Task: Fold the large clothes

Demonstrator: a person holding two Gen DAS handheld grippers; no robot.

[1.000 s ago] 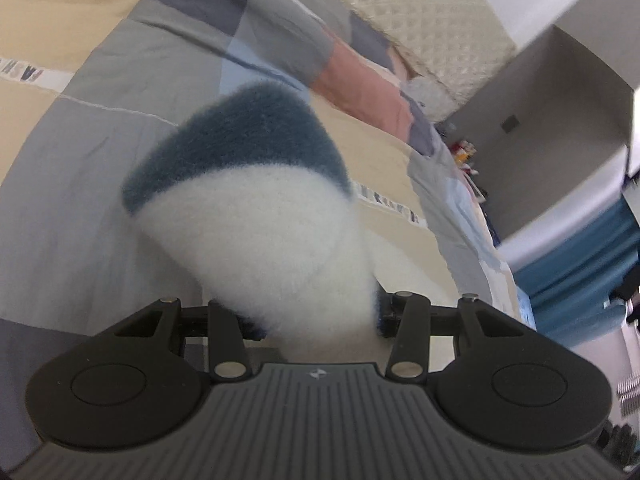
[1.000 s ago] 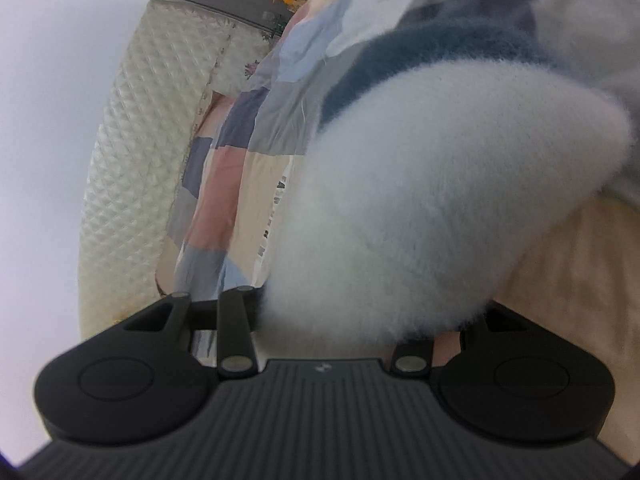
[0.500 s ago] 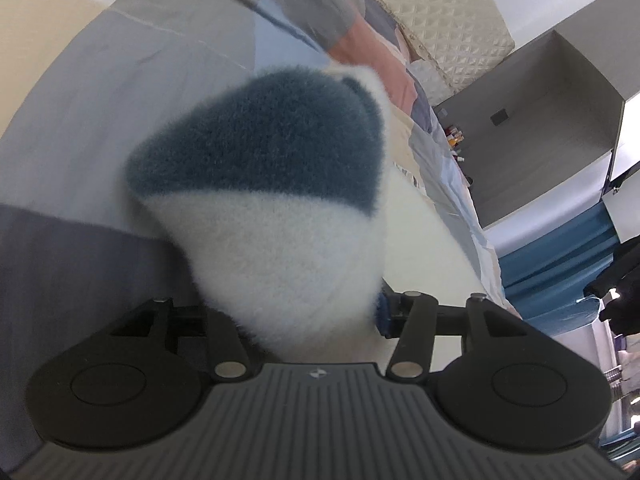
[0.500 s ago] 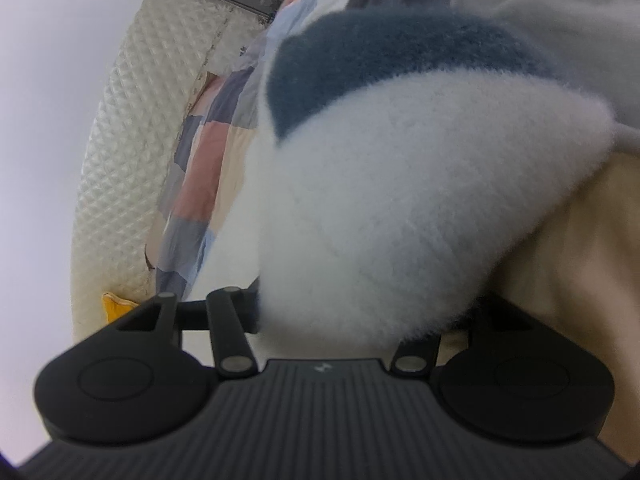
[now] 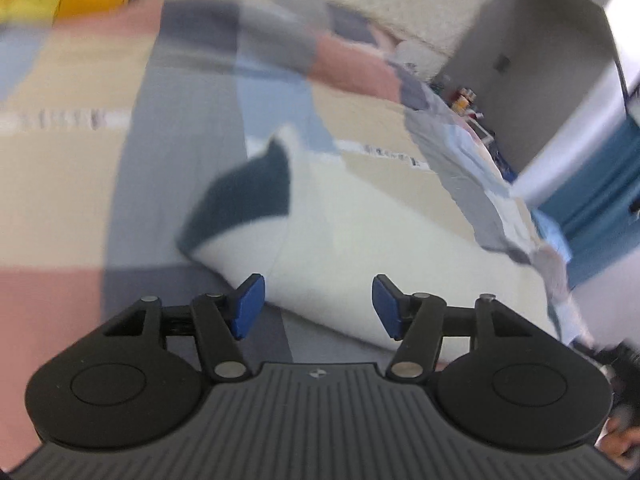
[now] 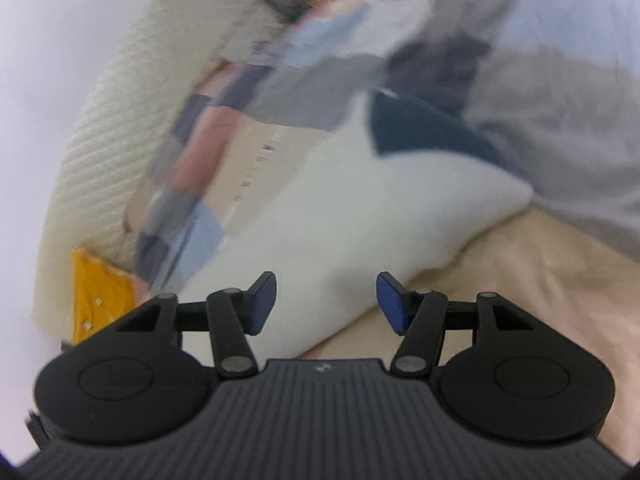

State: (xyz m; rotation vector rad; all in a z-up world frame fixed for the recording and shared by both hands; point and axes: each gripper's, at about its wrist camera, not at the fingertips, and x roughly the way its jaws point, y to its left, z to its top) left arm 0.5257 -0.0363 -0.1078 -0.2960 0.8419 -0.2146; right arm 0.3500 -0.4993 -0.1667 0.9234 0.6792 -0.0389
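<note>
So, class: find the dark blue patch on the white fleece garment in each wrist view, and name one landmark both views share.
Left wrist view: the dark blue patch sits left of centre, at the upper left end of the white fleece garment.
Right wrist view: the patch sits right of centre, on the garment's upper edge.
Shared landmark: the quilted cream headboard.

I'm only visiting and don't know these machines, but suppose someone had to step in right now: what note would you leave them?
Left gripper: jaws open, holding nothing.
Right gripper: jaws open, holding nothing.
The fluffy white garment with a dark teal patch lies just ahead of both grippers on the pastel patchwork bedspread. It looks bunched into a thick bundle, so some folding seems done.
Left: check that the fold is neat; both views are blurred, so edges are hard to judge.
</note>
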